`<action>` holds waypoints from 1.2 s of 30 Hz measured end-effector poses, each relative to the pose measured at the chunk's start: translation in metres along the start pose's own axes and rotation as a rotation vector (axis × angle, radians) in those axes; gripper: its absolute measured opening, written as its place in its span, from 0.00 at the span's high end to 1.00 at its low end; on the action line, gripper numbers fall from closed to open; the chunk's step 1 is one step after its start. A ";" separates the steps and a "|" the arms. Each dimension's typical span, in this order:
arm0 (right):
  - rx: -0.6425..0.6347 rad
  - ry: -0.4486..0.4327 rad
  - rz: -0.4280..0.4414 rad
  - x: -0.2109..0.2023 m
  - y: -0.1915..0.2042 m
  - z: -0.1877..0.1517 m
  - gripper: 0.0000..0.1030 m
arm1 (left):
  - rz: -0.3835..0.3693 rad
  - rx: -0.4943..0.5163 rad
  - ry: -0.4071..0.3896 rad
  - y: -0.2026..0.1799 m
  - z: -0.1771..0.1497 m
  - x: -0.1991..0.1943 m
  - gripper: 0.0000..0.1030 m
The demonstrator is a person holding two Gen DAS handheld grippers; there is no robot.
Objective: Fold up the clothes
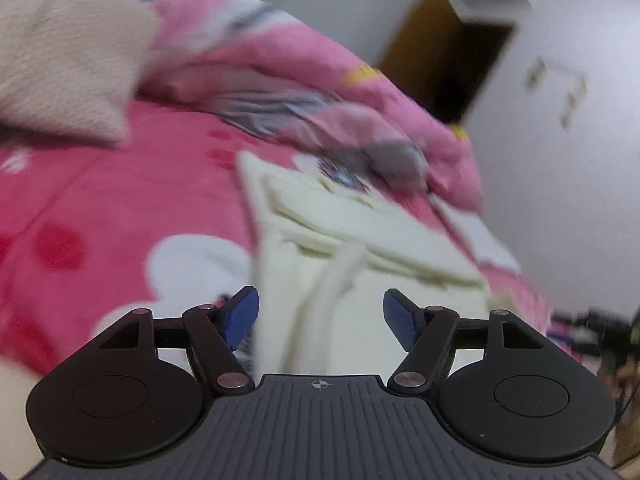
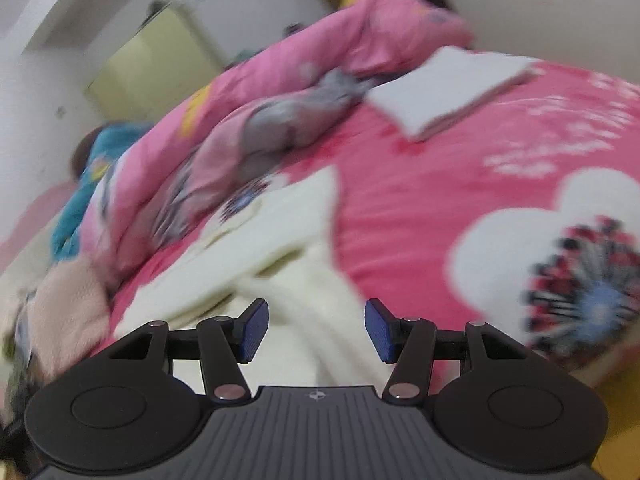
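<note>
Pink bedsheet fills both views, big white flower shapes printed on it, and along its right edge in the right wrist view there are white marks that could be lettering, far too smeared to read. Behind it, a rumpled pink quilt with grey and yellow patches, pattern lost in blur. Front and centre, the cream garment lies on the sheet, partly folded in layers, its near end cut off behind the gripper bodies in both views. A fuzzy beige cloth sits upper left in the left view, cropped by the frame. Further back, a folded white piece rests on the sheet by the quilt. Now the left gripper: blue pads spread apart above the cream fabric, not pinching it. Right gripper: same story, jaws spread, cream cloth showing in the gap, nothing clamped. No brand or label legible anywhere.
</note>
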State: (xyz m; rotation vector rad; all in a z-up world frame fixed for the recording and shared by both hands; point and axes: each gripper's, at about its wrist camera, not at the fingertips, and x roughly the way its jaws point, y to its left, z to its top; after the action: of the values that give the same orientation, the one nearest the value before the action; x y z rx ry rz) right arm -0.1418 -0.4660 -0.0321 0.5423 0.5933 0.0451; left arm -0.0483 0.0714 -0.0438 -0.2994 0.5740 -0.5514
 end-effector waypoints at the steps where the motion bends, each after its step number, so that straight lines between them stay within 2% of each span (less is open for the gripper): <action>1: -0.041 0.008 0.007 0.005 0.008 0.000 0.45 | 0.000 0.045 0.012 -0.007 0.001 0.008 0.33; 7: -0.348 0.040 0.000 0.033 0.058 0.001 0.45 | -0.002 0.257 0.078 -0.032 0.003 0.047 0.35; 11: -0.510 0.057 -0.048 0.052 0.076 -0.003 0.45 | 0.024 0.282 0.136 -0.029 0.004 0.062 0.46; 15: -0.585 0.079 -0.067 0.073 0.079 -0.006 0.45 | 0.028 0.267 0.153 -0.023 0.006 0.070 0.54; 18: -0.602 0.103 -0.083 0.088 0.075 -0.008 0.52 | 0.036 0.261 0.155 -0.021 0.008 0.073 0.63; 20: -0.601 0.111 -0.079 0.093 0.072 -0.009 0.69 | 0.037 0.260 0.157 -0.021 0.009 0.074 0.66; 23: -0.598 0.098 -0.069 0.091 0.072 -0.011 0.84 | 0.043 0.263 0.157 -0.022 0.009 0.076 0.72; 28: -0.583 0.088 -0.076 0.090 0.071 -0.012 0.83 | 0.044 0.256 0.182 -0.020 0.007 0.083 0.70; 33: -0.564 0.077 -0.080 0.092 0.069 -0.013 0.83 | 0.053 0.221 0.160 -0.017 0.010 0.085 0.70; 35: -0.557 0.065 -0.076 0.090 0.068 -0.014 0.86 | 0.057 0.208 0.145 -0.016 0.011 0.085 0.73; 36: -0.553 0.058 -0.074 0.089 0.067 -0.014 0.90 | 0.060 0.203 0.138 -0.016 0.012 0.085 0.83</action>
State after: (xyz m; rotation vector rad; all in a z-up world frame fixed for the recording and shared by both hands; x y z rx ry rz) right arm -0.0679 -0.3841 -0.0545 -0.0180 0.6255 0.1505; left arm 0.0117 0.0116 -0.0638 -0.0516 0.6527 -0.5703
